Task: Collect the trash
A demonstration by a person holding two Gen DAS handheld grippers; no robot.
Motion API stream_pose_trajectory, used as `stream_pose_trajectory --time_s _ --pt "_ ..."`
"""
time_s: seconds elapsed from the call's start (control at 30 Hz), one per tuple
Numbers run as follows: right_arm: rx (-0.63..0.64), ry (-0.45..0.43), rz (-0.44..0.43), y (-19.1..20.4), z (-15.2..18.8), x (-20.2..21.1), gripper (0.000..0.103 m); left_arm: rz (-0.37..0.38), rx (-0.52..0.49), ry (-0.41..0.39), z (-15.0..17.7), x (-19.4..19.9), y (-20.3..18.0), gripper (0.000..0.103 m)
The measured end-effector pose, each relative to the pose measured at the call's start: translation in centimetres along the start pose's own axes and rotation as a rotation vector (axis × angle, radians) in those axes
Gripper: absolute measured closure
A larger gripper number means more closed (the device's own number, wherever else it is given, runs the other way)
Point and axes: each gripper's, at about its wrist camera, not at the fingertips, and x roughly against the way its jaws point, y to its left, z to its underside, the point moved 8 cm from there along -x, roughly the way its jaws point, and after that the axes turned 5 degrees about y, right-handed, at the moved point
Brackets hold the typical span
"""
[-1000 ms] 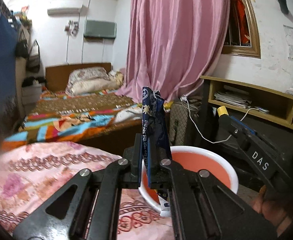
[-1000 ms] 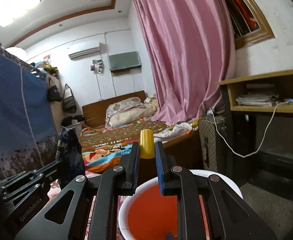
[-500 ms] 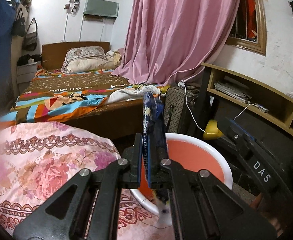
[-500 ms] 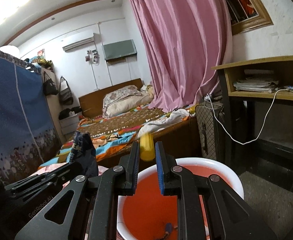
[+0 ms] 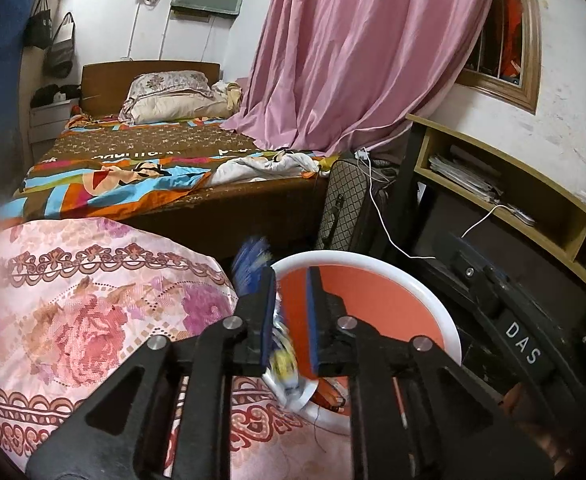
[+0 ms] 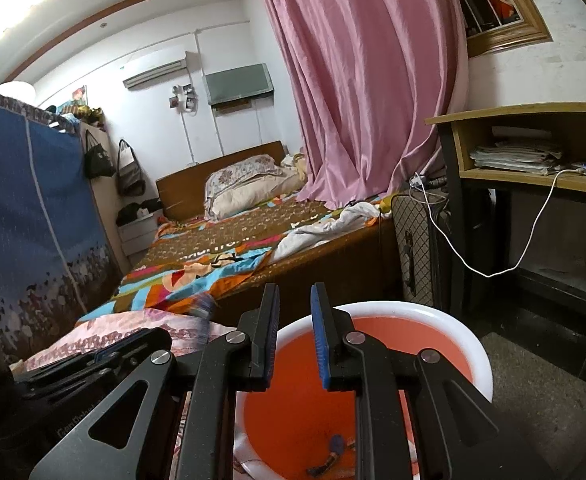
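Left wrist view: the left gripper (image 5: 290,312) hangs above the near rim of the orange bin (image 5: 373,300), a round tub with a white rim, its fingers apart. A blue snack wrapper (image 5: 251,262), motion-blurred, lies against the inner face of the left finger; its upper end rises beyond the fingertip and its yellow-and-white lower end reaches the bin's rim. Whether the wrapper touches the finger cannot be told. The bin stands just beside a pink floral cloth (image 5: 73,312). The other tool, marked "DAS", shows at the right edge.

Right wrist view: the right gripper (image 6: 295,332) hovers over the same bin (image 6: 445,344), fingers apart and holding nothing. Small pieces of trash (image 6: 335,452) lie on the bin's floor. The left gripper's black body fills the lower left corner, with the blurred wrapper (image 6: 205,304) above it. Beyond stand a bed (image 6: 233,248) and a pink curtain (image 6: 357,80).
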Motion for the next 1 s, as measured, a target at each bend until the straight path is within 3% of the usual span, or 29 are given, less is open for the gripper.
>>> stream_pose_trajectory --time_s 0.77,1.0 --pt "0.003 0.0 0.003 0.1 -0.1 -0.1 0.077 -0.036 0.055 -0.027 -0.4 1.2 2.1 0.088" --pt "0.032 -0.011 0.0 1.0 -0.2 -0.2 0.075 -0.079 0.064 -0.06 -0.7 3.2 4.1 0.076"
